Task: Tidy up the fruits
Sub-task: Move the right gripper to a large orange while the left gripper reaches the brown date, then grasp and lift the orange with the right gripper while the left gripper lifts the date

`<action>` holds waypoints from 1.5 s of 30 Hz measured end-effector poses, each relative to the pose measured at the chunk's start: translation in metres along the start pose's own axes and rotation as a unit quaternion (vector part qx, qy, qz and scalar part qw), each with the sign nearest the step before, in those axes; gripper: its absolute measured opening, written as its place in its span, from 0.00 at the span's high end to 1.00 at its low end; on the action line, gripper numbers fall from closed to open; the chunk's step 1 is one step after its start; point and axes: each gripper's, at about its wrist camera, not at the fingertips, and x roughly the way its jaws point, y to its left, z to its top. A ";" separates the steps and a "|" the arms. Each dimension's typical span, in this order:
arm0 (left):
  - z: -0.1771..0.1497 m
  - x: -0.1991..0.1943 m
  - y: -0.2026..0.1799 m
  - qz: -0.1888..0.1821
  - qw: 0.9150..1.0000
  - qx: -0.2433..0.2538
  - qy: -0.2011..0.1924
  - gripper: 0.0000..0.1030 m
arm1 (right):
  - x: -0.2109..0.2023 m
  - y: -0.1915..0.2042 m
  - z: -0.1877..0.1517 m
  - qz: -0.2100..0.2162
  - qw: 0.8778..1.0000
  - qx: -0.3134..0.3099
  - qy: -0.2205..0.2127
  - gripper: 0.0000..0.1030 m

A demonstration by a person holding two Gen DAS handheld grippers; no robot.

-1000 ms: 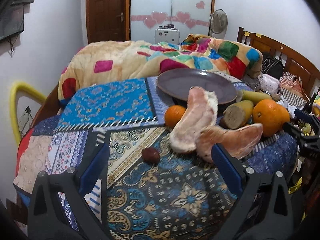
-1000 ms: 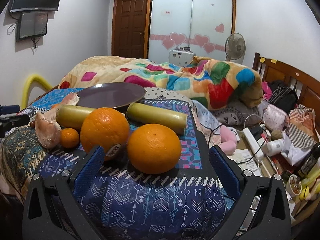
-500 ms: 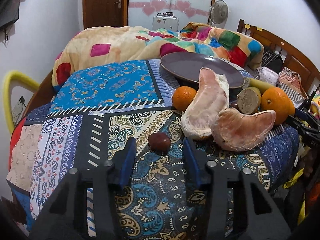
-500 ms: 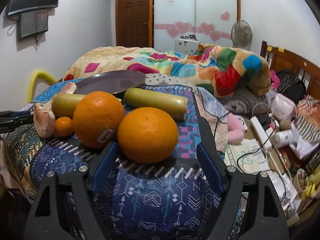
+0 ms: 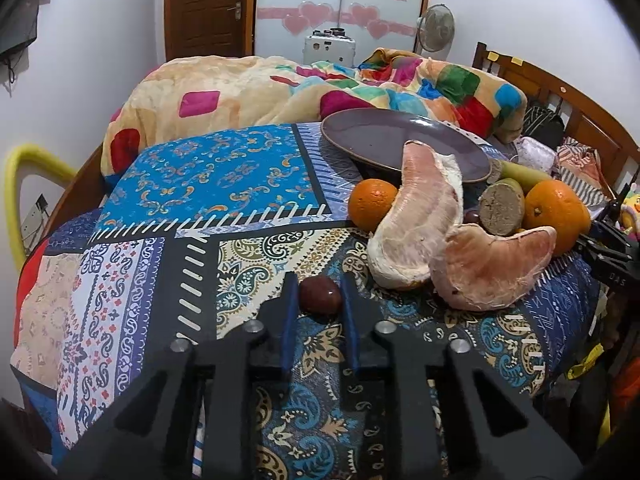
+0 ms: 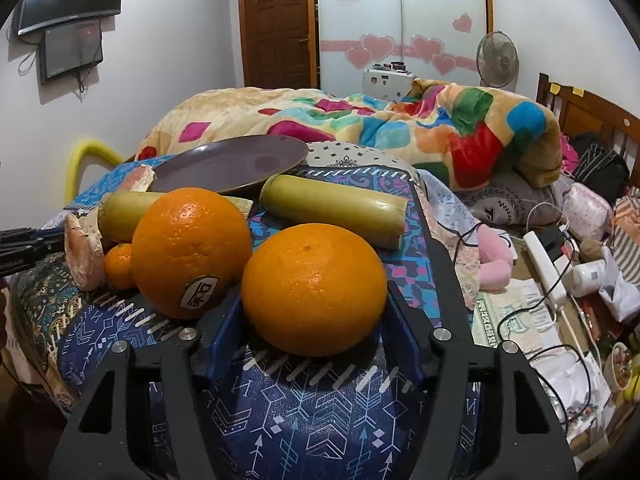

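In the left wrist view my left gripper (image 5: 319, 294) is shut on a small dark red fruit (image 5: 320, 300) lying on the patterned cloth. Two pomelo wedges (image 5: 424, 220) (image 5: 492, 268), a small orange (image 5: 370, 204) and a cut sugarcane piece (image 5: 500, 208) lie to its right, in front of a purple plate (image 5: 380, 136). In the right wrist view my right gripper (image 6: 312, 300) is shut on a large orange (image 6: 314, 288) resting on the cloth. A second large orange with a Dole sticker (image 6: 190, 252) sits to its left, with two sugarcane pieces (image 6: 336, 208) (image 6: 124, 210) and the plate (image 6: 232, 164) behind.
A rumpled colourful blanket (image 5: 280, 88) lies behind the plate. A wooden headboard (image 5: 560, 92) stands at the right. Cables, a power strip (image 6: 548, 268) and clutter lie beside the bed on the right. A yellow tube (image 5: 16, 184) curves at the left edge.
Both grippers moved forward and closed: the left around the small dark red fruit, the right around the nearer large orange.
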 end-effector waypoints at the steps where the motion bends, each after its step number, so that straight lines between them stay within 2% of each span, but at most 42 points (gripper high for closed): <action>1: 0.000 0.000 0.000 0.001 1.000 0.002 -0.001 0.83 | 0.000 0.001 -0.001 -0.001 1.000 -0.001 -0.001 0.40; 12: 0.013 -0.019 -0.008 0.002 1.000 0.010 -0.027 0.85 | -0.015 0.000 0.009 -0.003 1.000 0.000 -0.013 0.41; 24: 0.059 -0.052 -0.027 0.002 0.995 0.024 -0.098 0.85 | -0.048 0.006 0.053 -0.008 0.996 -0.016 -0.084 0.41; 31: 0.088 -0.062 -0.041 -0.001 0.992 0.029 -0.123 0.85 | -0.060 0.019 0.080 0.003 0.992 -0.030 -0.125 0.41; 38: 0.113 -0.063 -0.050 -0.004 0.989 0.033 -0.142 0.85 | -0.048 0.033 0.102 0.006 0.990 -0.048 -0.134 0.41; 45: 0.134 -0.044 -0.059 0.007 0.989 0.046 -0.139 0.85 | -0.025 0.040 0.120 0.014 0.991 -0.060 -0.115 0.41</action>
